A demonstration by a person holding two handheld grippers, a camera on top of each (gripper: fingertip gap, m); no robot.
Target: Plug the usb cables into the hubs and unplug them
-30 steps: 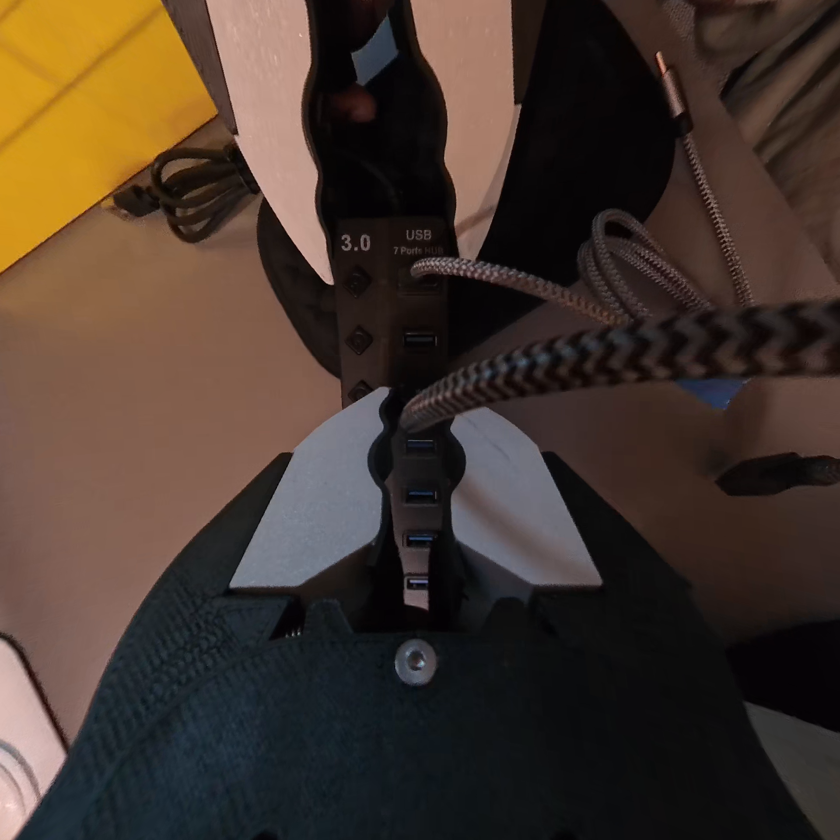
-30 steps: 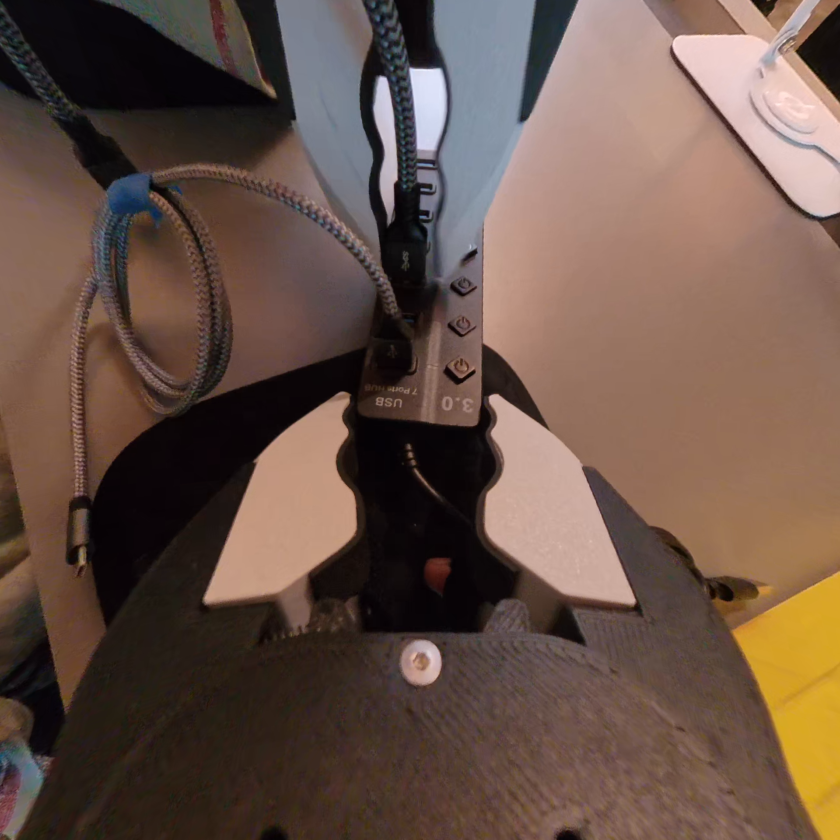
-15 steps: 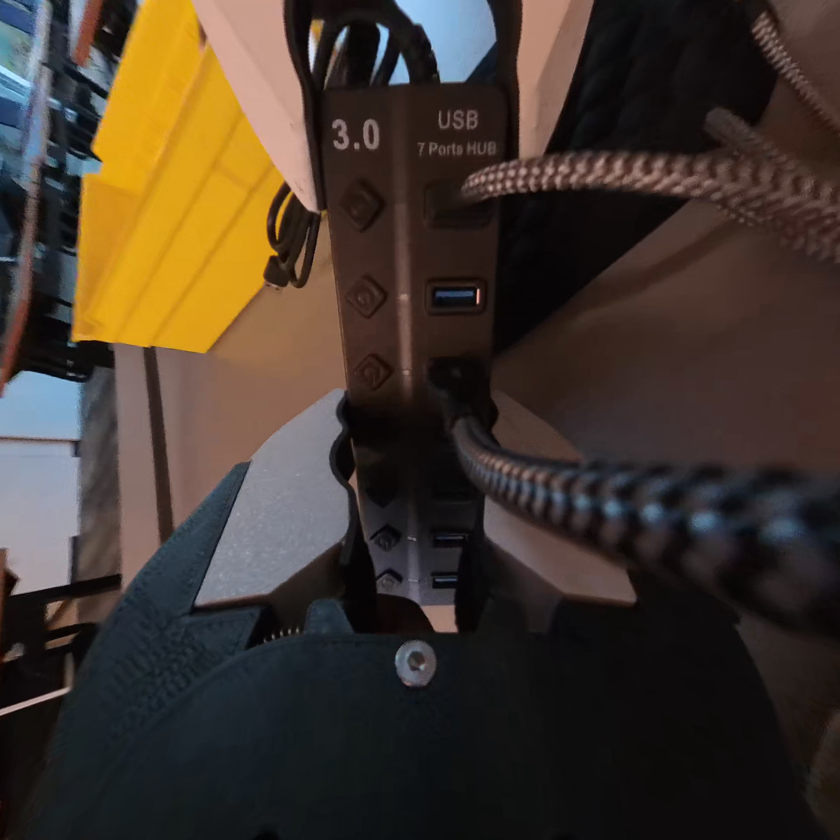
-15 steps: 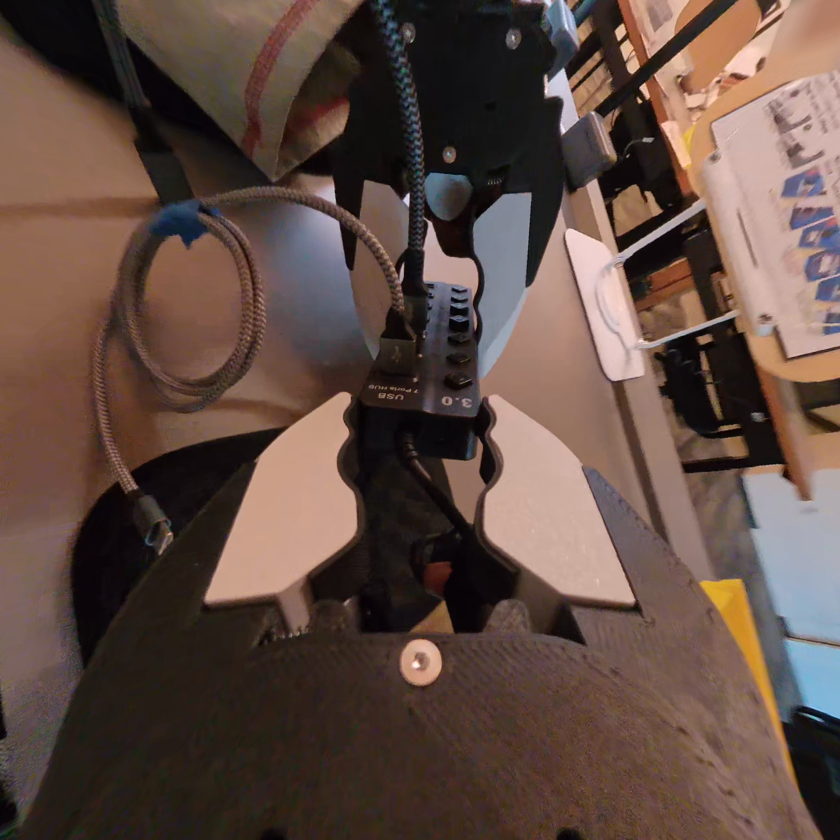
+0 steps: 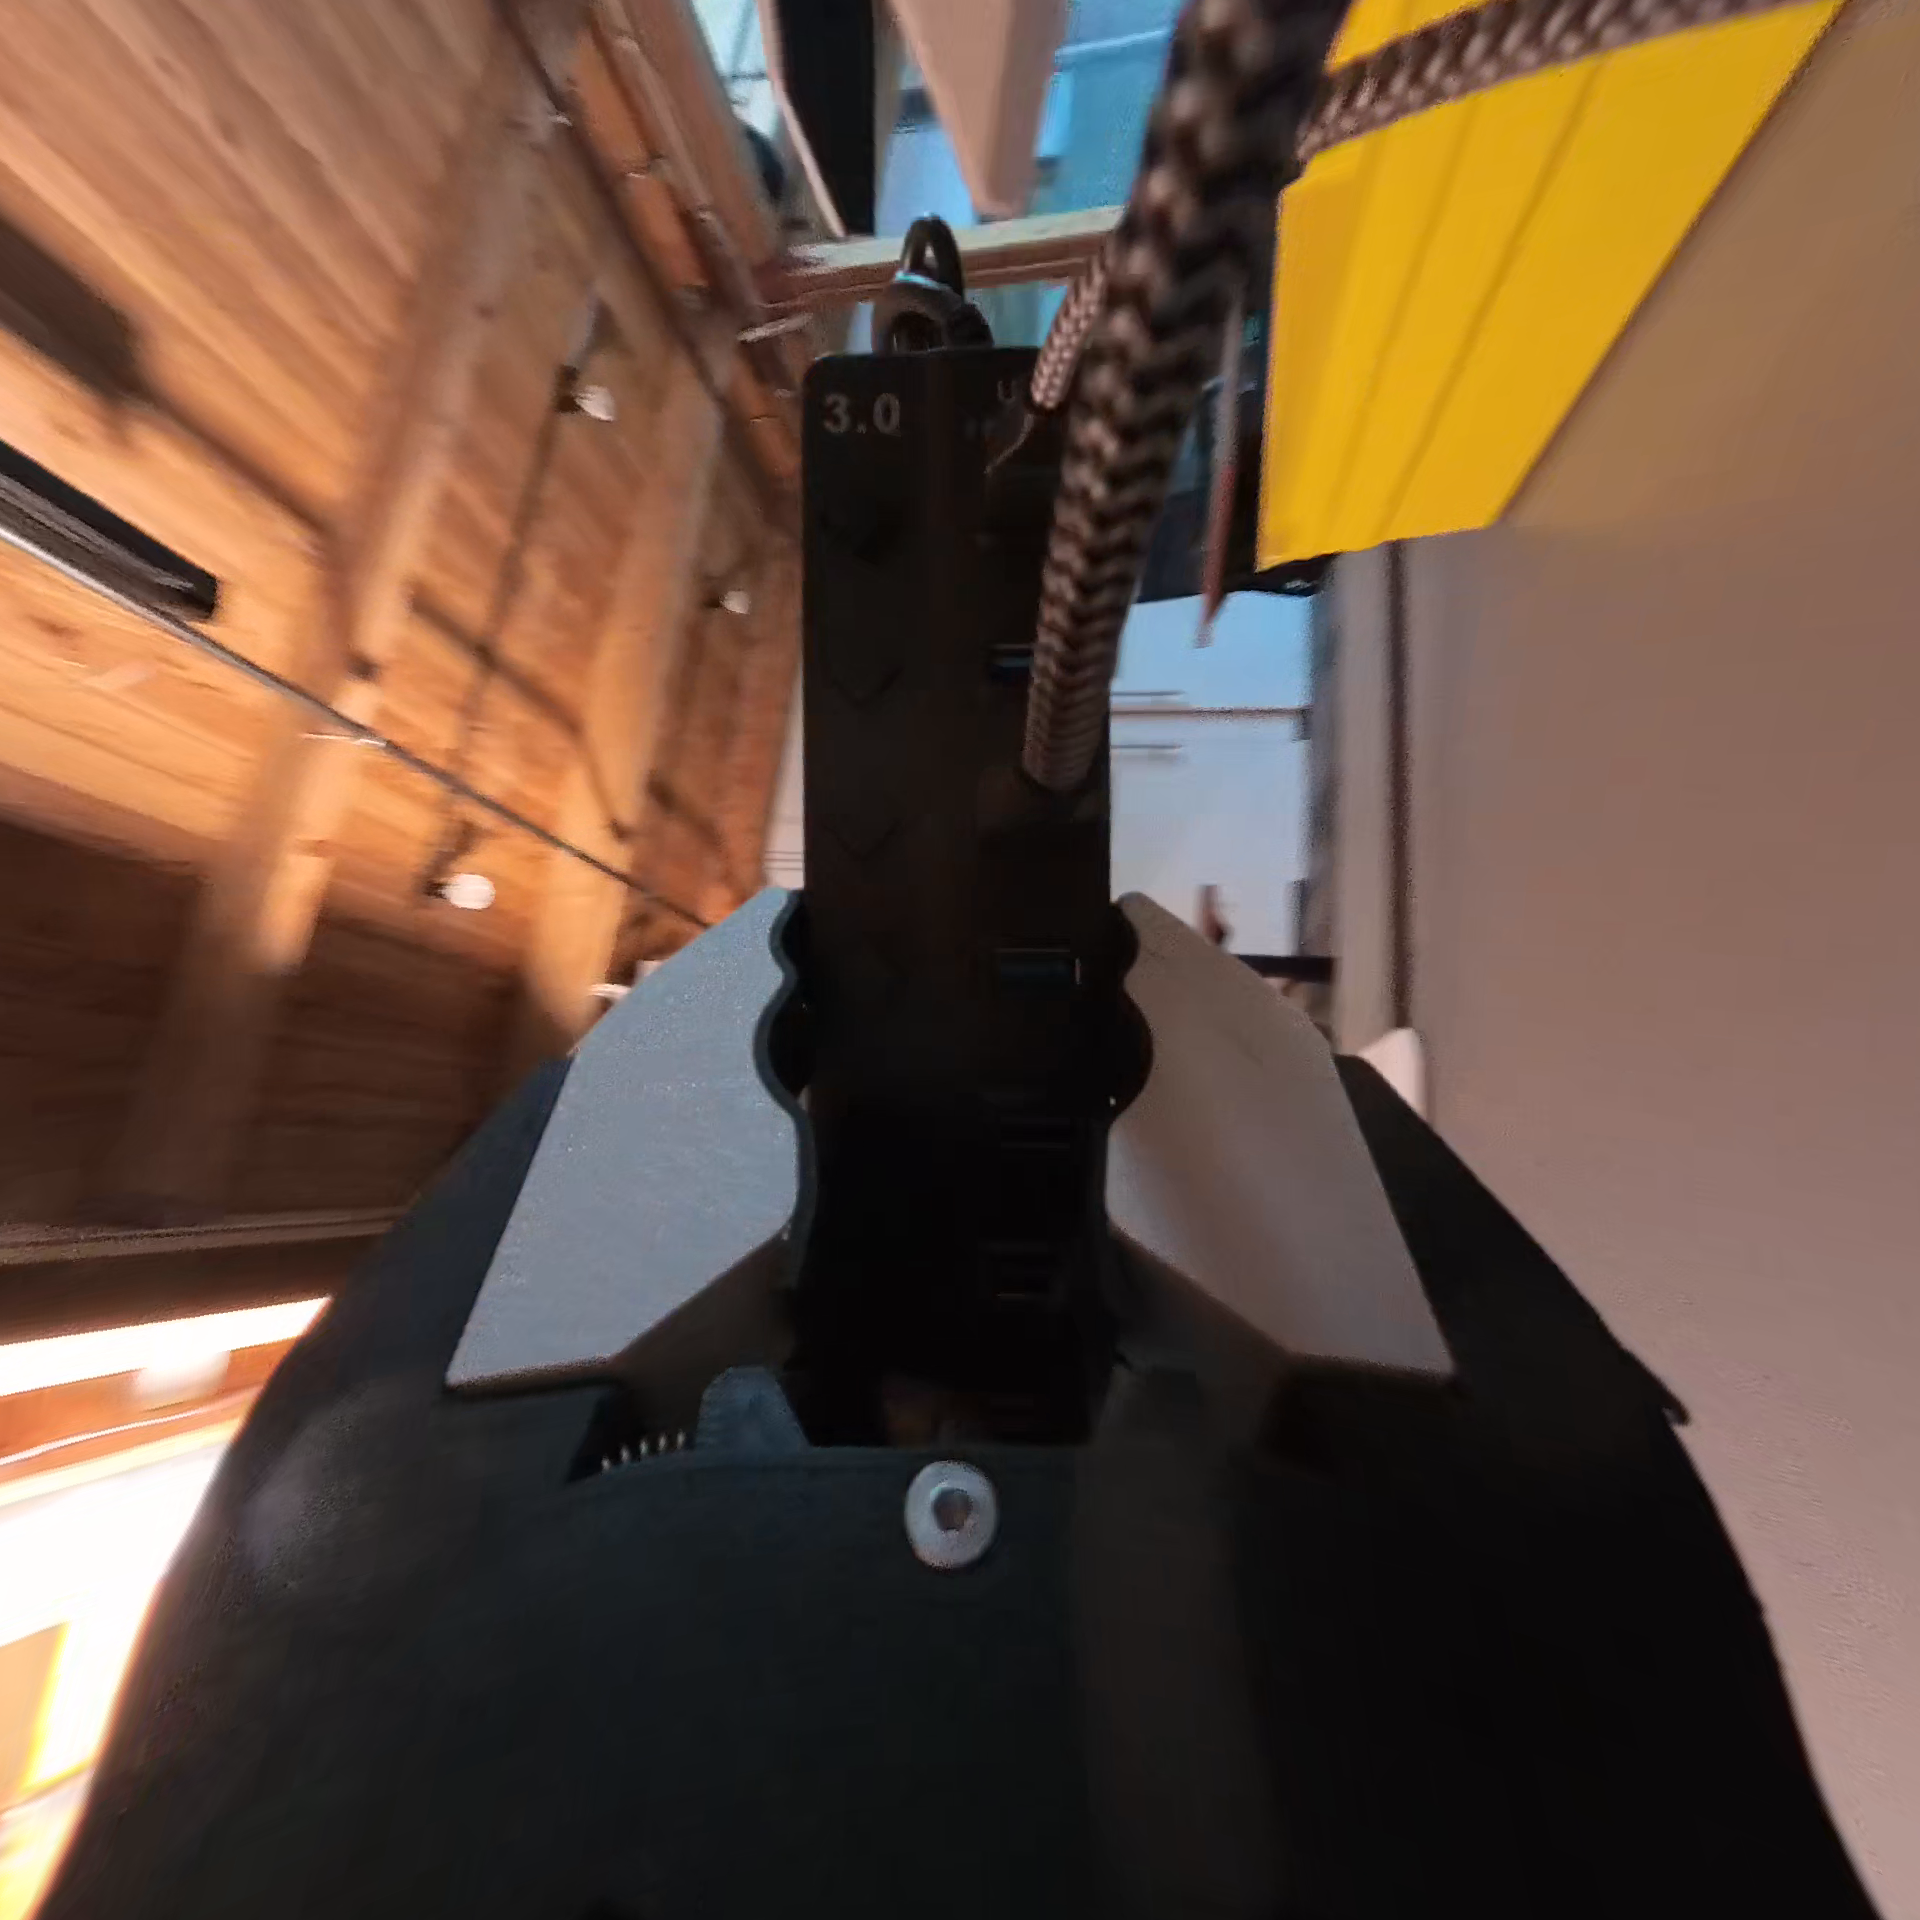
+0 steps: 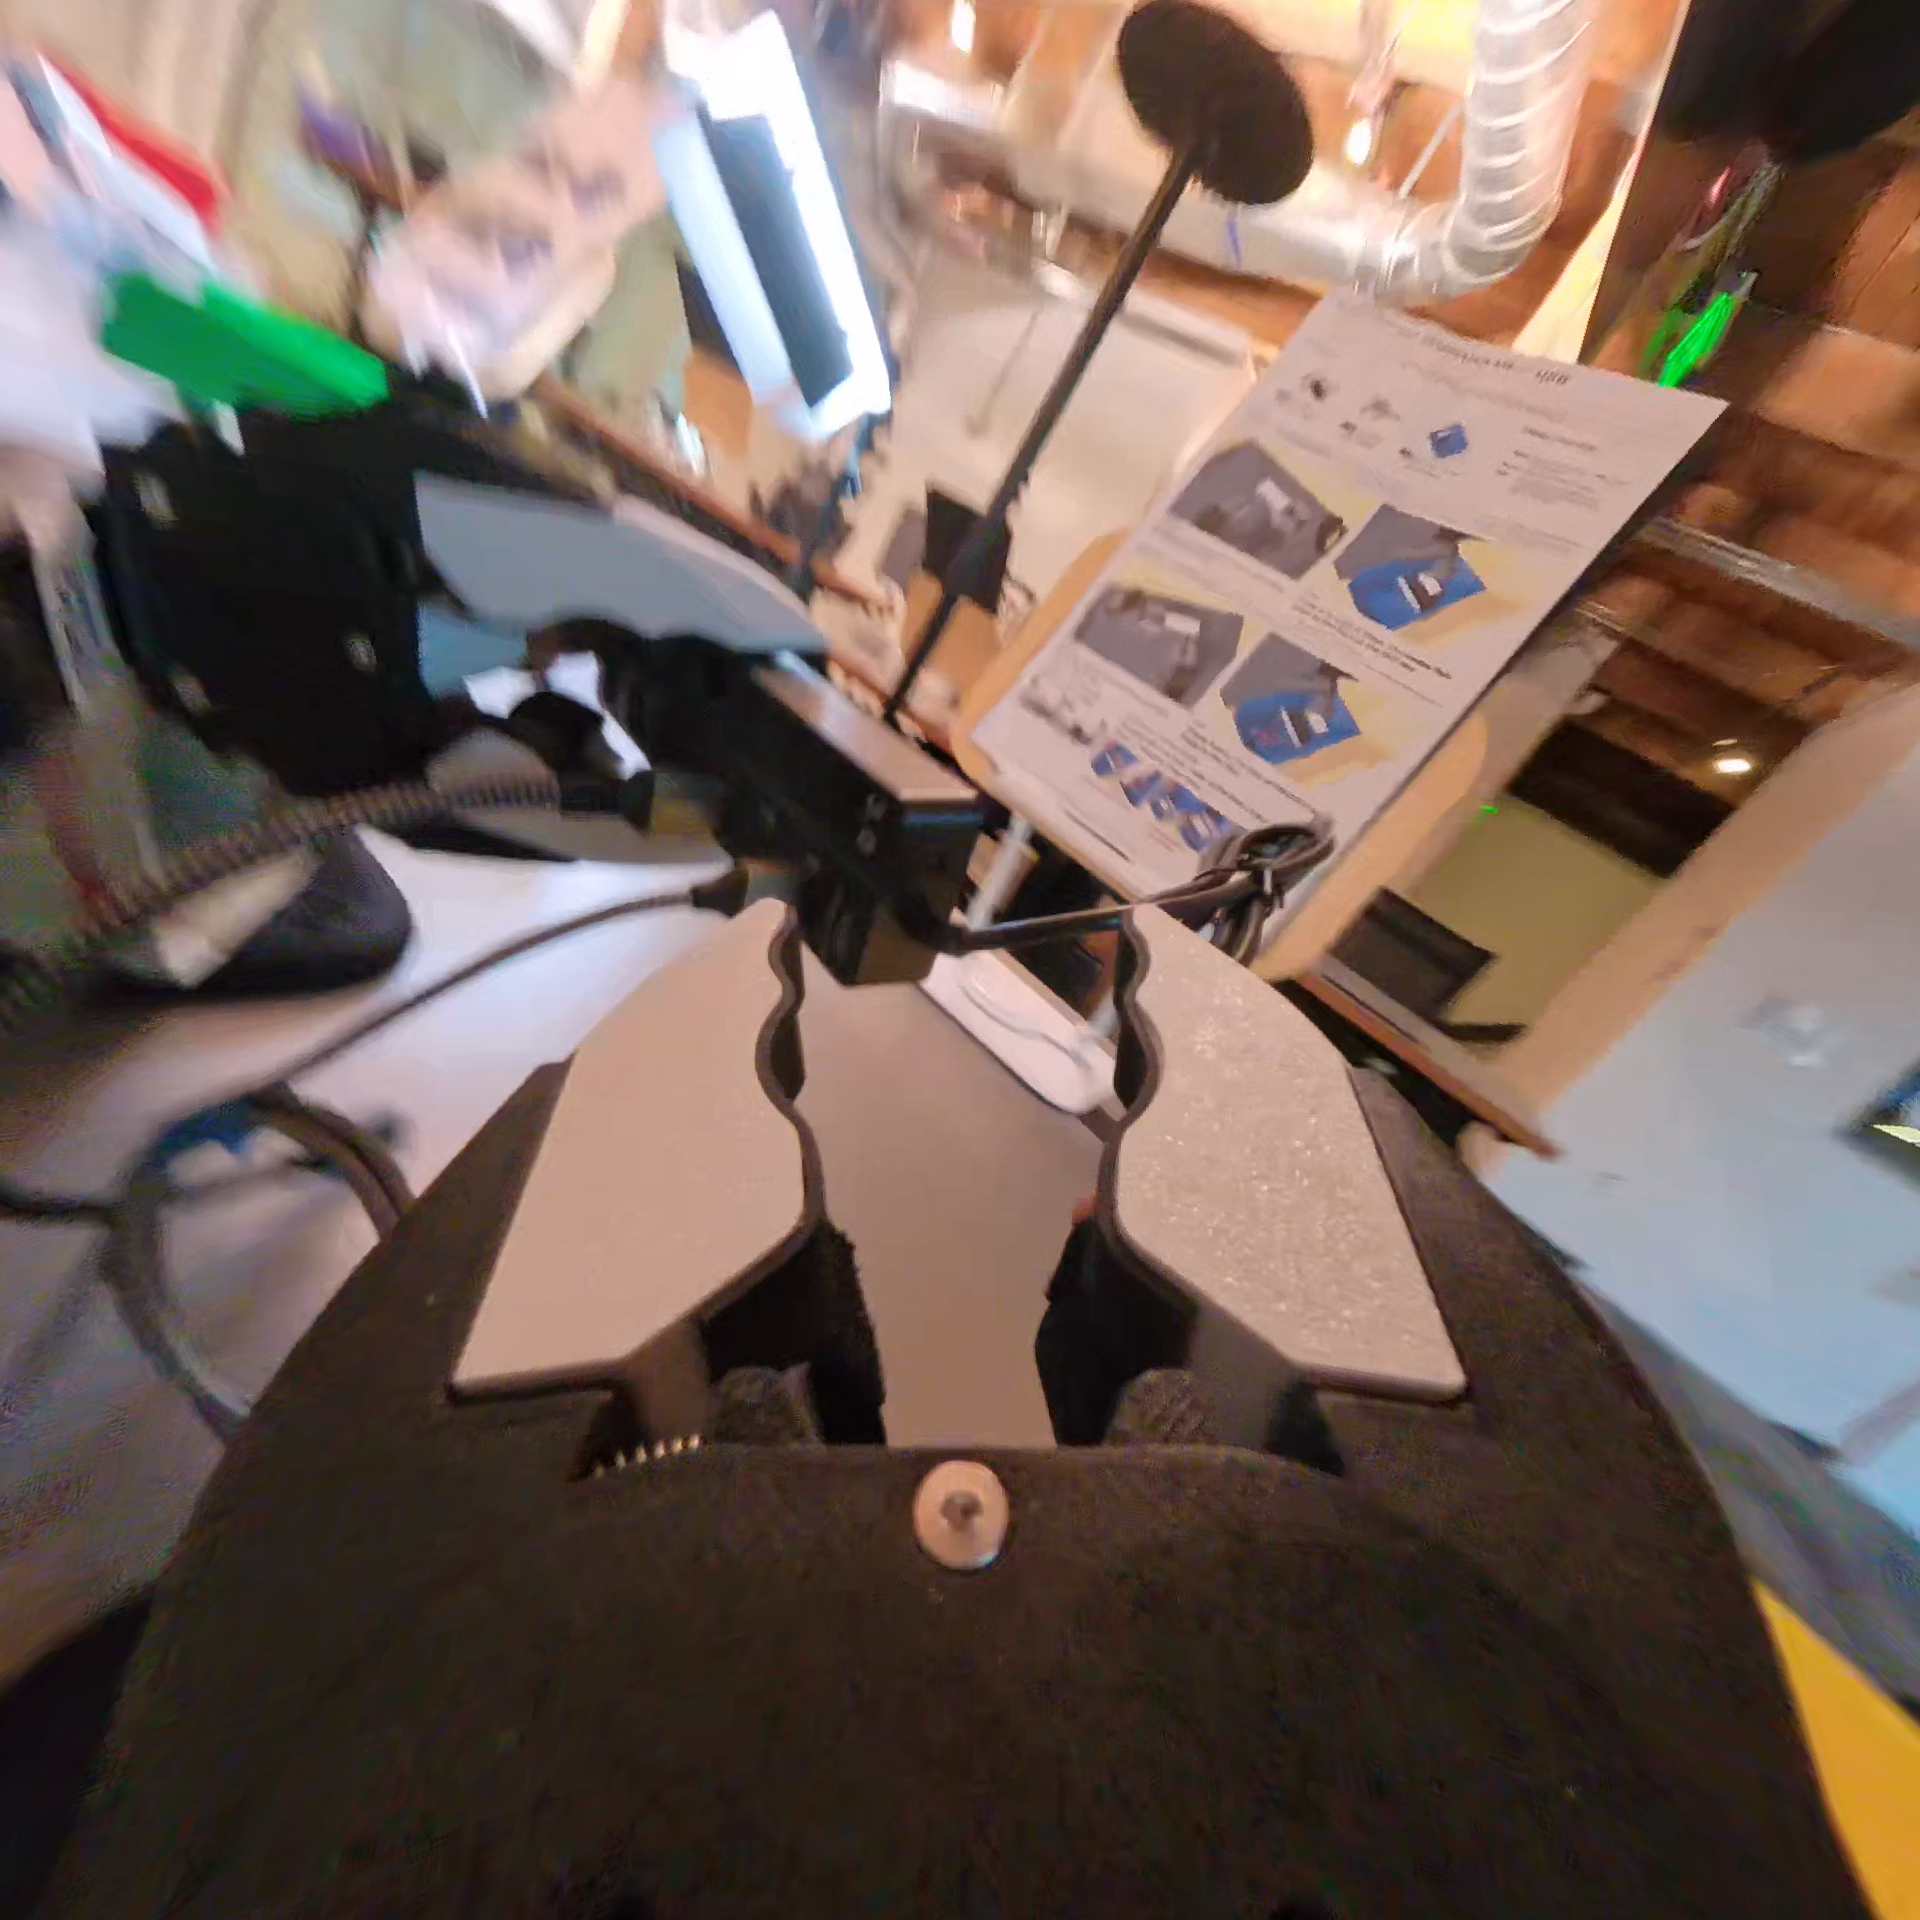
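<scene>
My left gripper (image 5: 958, 925) is shut on the black USB hub (image 5: 904, 623) and holds it up off the table, tilted toward the ceiling. A thick braided cable (image 5: 1081, 582) is plugged into a port on the hub's right side. In the right wrist view the hub (image 6: 862, 790) sticks out from the left gripper's grey finger (image 6: 603, 566), its end just in front of my right fingertips. My right gripper (image 6: 956, 935) is open with nothing between its pads. The hub's own black cord bundle (image 6: 1257, 862) hangs off its end. A thinner braided cable (image 6: 468, 956) runs from the hub's underside.
The beige table (image 6: 935, 1143) lies under my right gripper. A board with a printed sheet (image 6: 1351, 582) stands behind the hub on a white base (image 6: 1029, 1029). A yellow bin (image 5: 1455, 312) is at the upper right. A black pad (image 6: 312, 914) lies at the left. The tips of one gripper are about 10 cm away from the tips of the other.
My left gripper let go of the braided cable's plug, opened and shut on the hub, then lifted and tilted it. My right gripper released the hub's end and drew back.
</scene>
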